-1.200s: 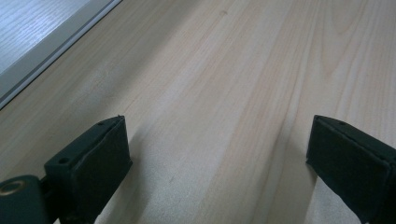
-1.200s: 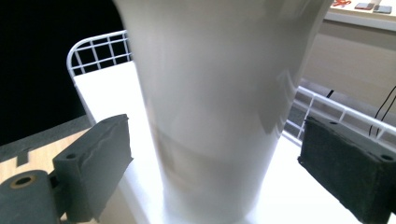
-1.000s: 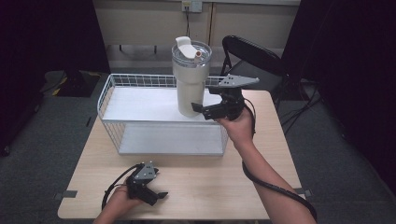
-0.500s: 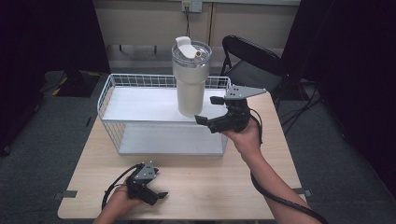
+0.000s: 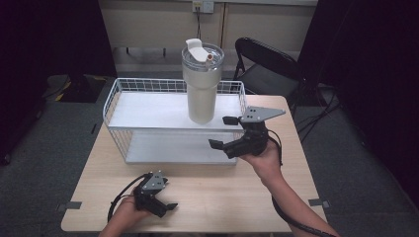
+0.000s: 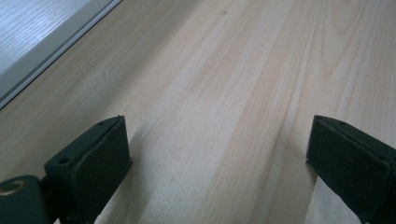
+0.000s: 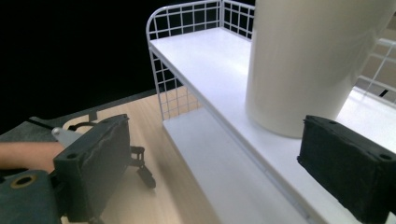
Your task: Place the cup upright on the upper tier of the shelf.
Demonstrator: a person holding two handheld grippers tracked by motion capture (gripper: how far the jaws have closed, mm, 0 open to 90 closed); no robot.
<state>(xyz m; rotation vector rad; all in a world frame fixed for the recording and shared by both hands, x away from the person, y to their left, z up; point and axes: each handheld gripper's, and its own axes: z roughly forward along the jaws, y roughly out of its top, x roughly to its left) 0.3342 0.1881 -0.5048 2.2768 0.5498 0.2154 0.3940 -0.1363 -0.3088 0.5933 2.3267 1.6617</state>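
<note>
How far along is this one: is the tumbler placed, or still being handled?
Done: the tumbler stands upright on the top shelf of the white wire rack, with nothing gripping it. In hand: the right gripper is open, just off the tumbler's base, jaws apart and empty. The left gripper rests open on the table. Left: probably only drawing the right hand clear.

We note the right hand-held gripper (image 5: 226, 132) has let go of the tumbler (image 5: 202, 81) and drawn back toward the tabletop's (image 5: 276, 197) near right; its jaws now stand apart, clear of the tumbler.
</note>
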